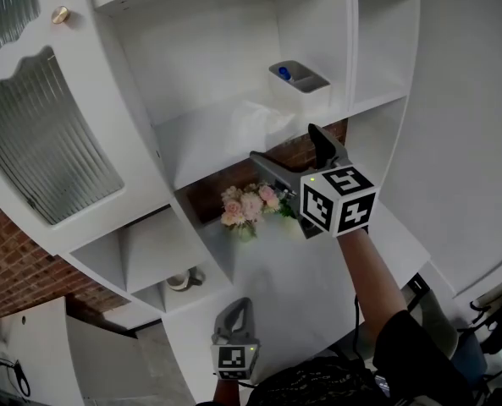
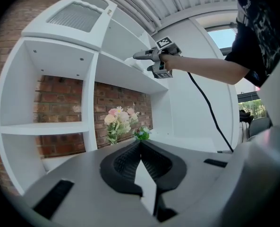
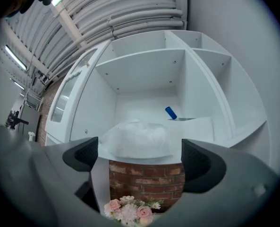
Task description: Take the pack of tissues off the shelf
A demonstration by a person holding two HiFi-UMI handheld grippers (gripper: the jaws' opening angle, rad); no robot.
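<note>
Reach step: right gripper (image 1: 289,149), released and empty, is hovering just short of the tissue pack (image 3: 137,139); advancing, then clamping, should follow.

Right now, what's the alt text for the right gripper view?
The right gripper, jaws wide apart with nothing between them, faces a white pack of tissues lying at the front of a white shelf. A blue object sits behind it; brick wall and pink flowers show below.

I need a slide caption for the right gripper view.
Open right gripper facing the pack of tissues on the white shelf.
</note>
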